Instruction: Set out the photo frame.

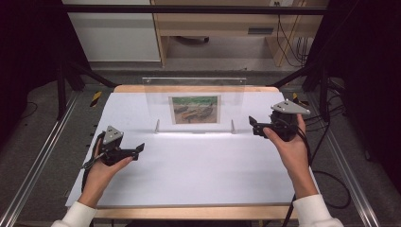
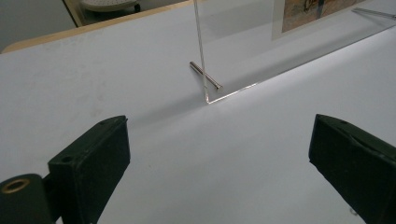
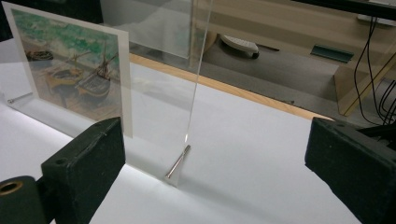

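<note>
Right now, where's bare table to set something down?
The white mat lies bare between the left tongs and right tongs, in front of the acrylic picture frame. Tightest beside the frame's metal feet.

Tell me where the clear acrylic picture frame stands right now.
In the high view, the clear acrylic picture frame stands upright at the table's far middle, on the white sheet, between the left hand-held gripper and the right hand-held gripper, touching neither.

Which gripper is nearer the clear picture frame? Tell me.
Right. The right gripper hovers just beside the clear picture frame's right edge; the left gripper sits farther off, in front of its left end.
</note>
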The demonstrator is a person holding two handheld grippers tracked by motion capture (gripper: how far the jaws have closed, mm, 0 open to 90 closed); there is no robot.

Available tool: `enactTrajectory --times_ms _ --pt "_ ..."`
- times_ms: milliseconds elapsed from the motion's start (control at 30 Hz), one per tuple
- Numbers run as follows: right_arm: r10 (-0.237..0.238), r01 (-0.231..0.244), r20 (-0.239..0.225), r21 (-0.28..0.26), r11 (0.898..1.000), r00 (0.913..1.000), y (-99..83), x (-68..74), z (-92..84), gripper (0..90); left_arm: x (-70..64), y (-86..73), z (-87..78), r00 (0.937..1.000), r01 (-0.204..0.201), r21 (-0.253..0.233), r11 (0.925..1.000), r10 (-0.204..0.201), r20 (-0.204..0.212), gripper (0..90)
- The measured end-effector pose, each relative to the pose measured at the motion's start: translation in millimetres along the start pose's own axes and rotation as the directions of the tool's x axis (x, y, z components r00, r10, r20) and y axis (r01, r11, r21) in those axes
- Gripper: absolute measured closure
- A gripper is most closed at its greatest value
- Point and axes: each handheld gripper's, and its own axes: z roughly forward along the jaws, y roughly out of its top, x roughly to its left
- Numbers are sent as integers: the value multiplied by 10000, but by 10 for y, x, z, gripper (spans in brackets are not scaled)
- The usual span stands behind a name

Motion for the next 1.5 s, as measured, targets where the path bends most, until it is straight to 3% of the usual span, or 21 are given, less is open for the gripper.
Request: enactTrajectory --times_ms 367,600,833,1500 --pt "56 -55 -54 207 9998 10000 -287 27 -124 55 70 -49 -36 9999 53 25 10000 -52 -94 49" --pt "-72 71 11 647 9979 10000 -501 28 -80 54 122 -90 -34 9995 190 81 9998 -188 -262 46" --pt "90 -105 152 1054 9944 9998 -675 17 -27 54 162 -118 -30 9987 260 97 9996 -255 -433 45" --pt "87 -46 -233 1698 9855 9997 -1033 127 29 53 122 -151 14 9989 -124 426 9990 143 -456 44"
